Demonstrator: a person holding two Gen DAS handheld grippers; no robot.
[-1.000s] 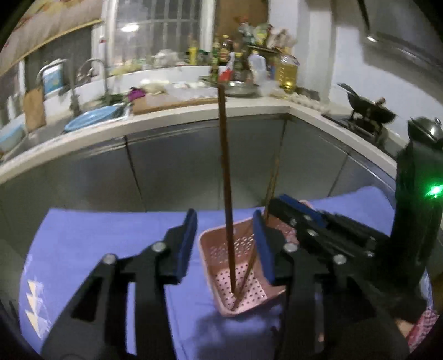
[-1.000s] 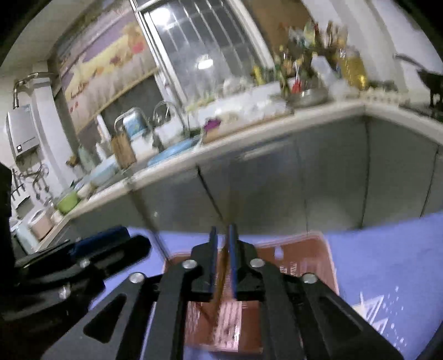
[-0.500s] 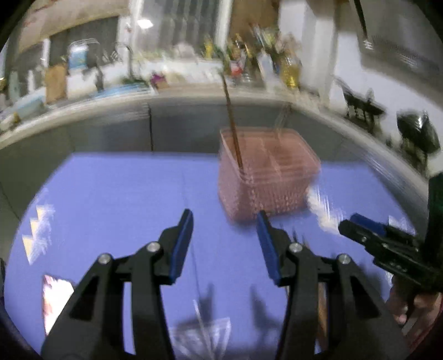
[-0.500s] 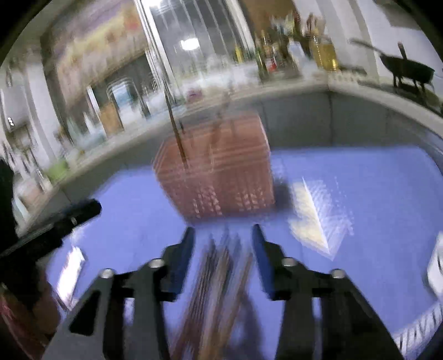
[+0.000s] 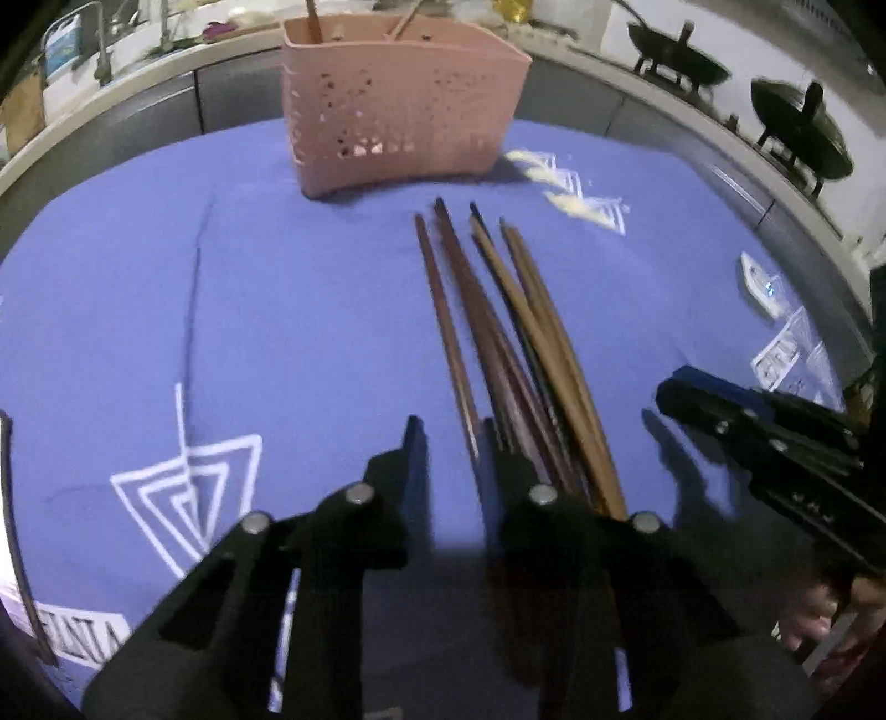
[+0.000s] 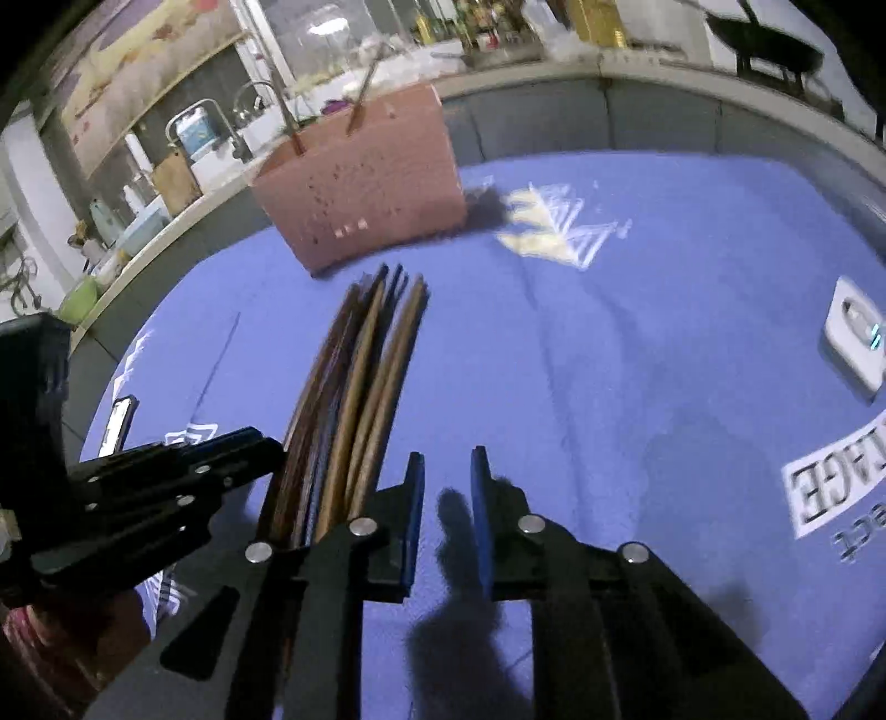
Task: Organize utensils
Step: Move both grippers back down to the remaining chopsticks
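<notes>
A bundle of several brown chopsticks (image 5: pixel 515 332) lies on the blue cloth (image 5: pixel 288 310) in front of a pink perforated basket (image 5: pixel 398 105). Two chopsticks (image 5: pixel 313 16) stand in that basket. My left gripper (image 5: pixel 451 443) hovers low over the bundle's near end. Its jaws are closing, and the tip of the leftmost chopstick (image 5: pixel 448 338) lies between them with a gap still showing. In the right wrist view my right gripper (image 6: pixel 447 471) sits just right of the chopsticks (image 6: pixel 360 376). Its jaws are closing over bare cloth. The basket (image 6: pixel 365 183) stands behind.
A small white device (image 6: pixel 853 338) lies on the cloth at the right, and a phone (image 6: pixel 119 423) at the left edge. Black woks (image 5: pixel 681 61) stand on the stove behind. A counter with a sink (image 6: pixel 249 111) runs along the back. A hand (image 5: pixel 803 626) shows bottom right.
Both grippers have drawn back from above the basket and sunk toward the cloth by the loose chopsticks. The right let go of its chopstick, which now stands in the basket. Both jaws have narrowed.
</notes>
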